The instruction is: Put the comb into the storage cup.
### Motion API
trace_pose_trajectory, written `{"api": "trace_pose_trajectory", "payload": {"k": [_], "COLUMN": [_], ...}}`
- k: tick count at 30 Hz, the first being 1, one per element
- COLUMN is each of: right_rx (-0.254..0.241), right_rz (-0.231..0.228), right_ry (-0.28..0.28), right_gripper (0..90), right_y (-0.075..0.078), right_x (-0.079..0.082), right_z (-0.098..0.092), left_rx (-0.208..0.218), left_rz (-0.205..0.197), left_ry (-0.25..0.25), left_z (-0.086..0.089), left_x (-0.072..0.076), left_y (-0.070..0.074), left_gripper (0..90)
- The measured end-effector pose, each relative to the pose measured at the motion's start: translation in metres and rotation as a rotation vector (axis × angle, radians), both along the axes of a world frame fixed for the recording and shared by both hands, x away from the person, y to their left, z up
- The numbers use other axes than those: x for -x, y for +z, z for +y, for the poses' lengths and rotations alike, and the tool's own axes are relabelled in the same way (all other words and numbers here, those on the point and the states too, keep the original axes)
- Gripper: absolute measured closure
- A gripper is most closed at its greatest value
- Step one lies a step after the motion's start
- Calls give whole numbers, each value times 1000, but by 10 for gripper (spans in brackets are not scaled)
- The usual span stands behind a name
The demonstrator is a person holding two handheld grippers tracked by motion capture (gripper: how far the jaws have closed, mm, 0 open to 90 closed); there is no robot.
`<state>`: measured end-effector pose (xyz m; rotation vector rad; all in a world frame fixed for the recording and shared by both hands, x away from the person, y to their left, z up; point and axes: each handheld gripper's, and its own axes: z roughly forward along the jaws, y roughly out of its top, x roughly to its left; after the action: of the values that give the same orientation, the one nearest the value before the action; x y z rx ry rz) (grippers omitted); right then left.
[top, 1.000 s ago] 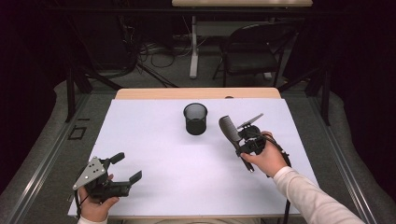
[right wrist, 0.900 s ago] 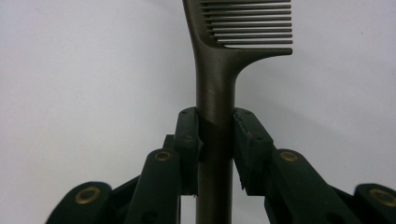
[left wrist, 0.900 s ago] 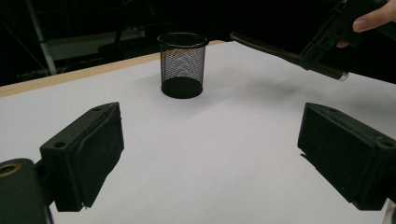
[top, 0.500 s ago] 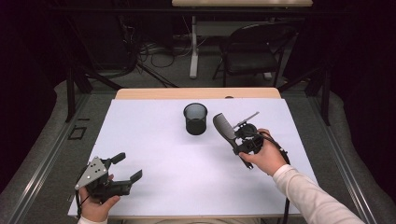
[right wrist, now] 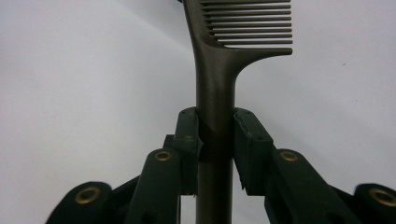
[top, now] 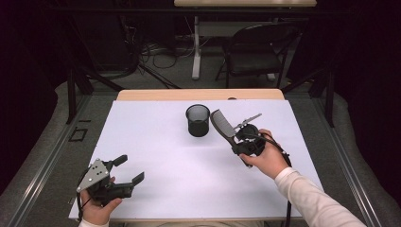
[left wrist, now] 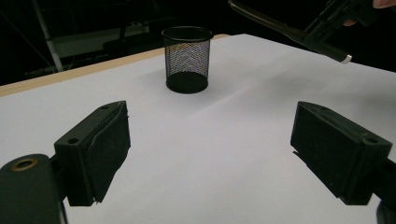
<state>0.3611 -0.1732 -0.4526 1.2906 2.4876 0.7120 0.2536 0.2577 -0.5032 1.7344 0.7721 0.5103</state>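
From the high view, the right tool (top: 235,137) is clenched on the handle of a dark comb (top: 221,124), holding it in the air with its toothed end slanting up and toward the black mesh pen cup (top: 197,120), which stands upright near the middle of the white desk (top: 156,142). Comb and cup are near each other but apart. The left tool (top: 130,169) sits low at the desk's near left corner, released, its jaws spread wide with nothing between them; they have just been closing a little.

In the left gripper view, the left tool (left wrist: 205,154) shows two black jaws far apart over bare white desk (left wrist: 201,186). The mesh pen cup (left wrist: 187,59) stands ahead, and the comb (left wrist: 266,21) hangs above and to its right.

In the right gripper view, the right tool (right wrist: 217,140) presses both pads on the comb (right wrist: 219,79) handle; the teeth point right. No writing can be read.
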Motion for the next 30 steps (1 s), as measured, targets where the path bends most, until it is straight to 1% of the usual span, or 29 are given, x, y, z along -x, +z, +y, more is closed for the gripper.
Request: {"api": "trace_pose_trajectory", "payload": {"k": [1, 2, 5, 10, 16, 18, 22, 23, 30], "right_rx": [-9, 0, -10, -4, -29, -45, -48, -56, -61], "right_rz": [-6, 2, -7, -22, -55, -65, -75, -74, -118], "right_ry": [1, 5, 13, 34, 50, 52, 66, 69, 102], "right_gripper": [726, 726, 726, 726, 726, 727, 726, 726, 726], "right_y": [0, 1, 1, 1, 3, 2, 2, 1, 0], "right_x": [0, 0, 0, 1, 1, 0, -1, -1, 0], "right_z": [1, 1, 3, 7, 10, 12, 15, 16, 23], "left_rx": [-1, 3, 10, 13, 14, 13, 11, 11, 12], "left_rz": [2, 3, 5, 8, 13, 18, 19, 19, 22], "left_ry": [-2, -3, -3, -1, -1, -2, 0, 0, 0], "left_z": [0, 0, 1, 1, 1, 0, 0, 0, 1], "left_x": [0, 0, 0, -1, -2, -2, -3, -3, -4], "left_y": [0, 0, 0, 0, -1, -1, -2, -2, -2], "left_gripper": [122, 122, 122, 122, 122, 122, 122, 122, 122]}}
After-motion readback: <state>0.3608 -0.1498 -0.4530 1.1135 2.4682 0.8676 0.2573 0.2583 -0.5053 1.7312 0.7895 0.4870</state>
